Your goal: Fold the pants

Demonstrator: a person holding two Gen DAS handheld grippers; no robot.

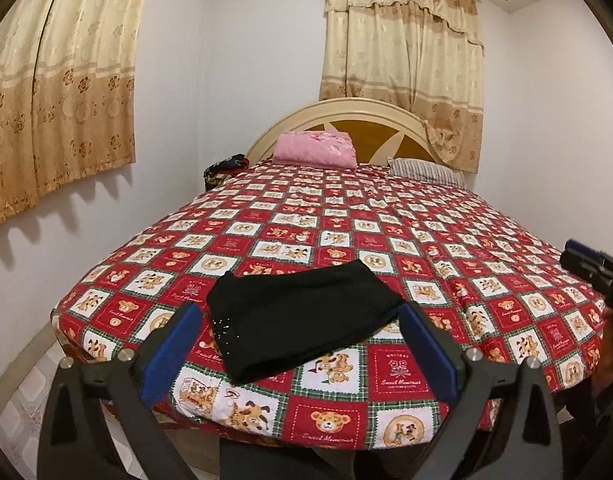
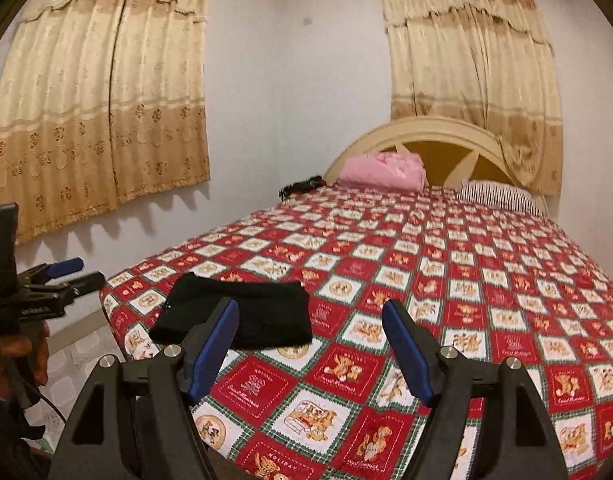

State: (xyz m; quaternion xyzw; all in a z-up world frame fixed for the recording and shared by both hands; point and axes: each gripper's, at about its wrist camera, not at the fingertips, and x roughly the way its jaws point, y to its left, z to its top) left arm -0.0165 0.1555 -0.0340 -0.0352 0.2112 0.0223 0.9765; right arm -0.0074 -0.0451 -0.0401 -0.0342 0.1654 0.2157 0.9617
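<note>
Folded black fabric pants lying flat near the foot corner of the bed with the red teddy-bear patchwork cover. Left claw and right claw both spread wide, gripping nothing, above the bed. Likely risks: snagging a loose layer and undoing the fold, or dragging the bundle off the near edge.

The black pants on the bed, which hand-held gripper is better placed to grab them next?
Left, probably. The left hand-held gripper is open with the black pants directly between its fingers, while the right hand-held gripper points at bare bedspread beside them.
</note>
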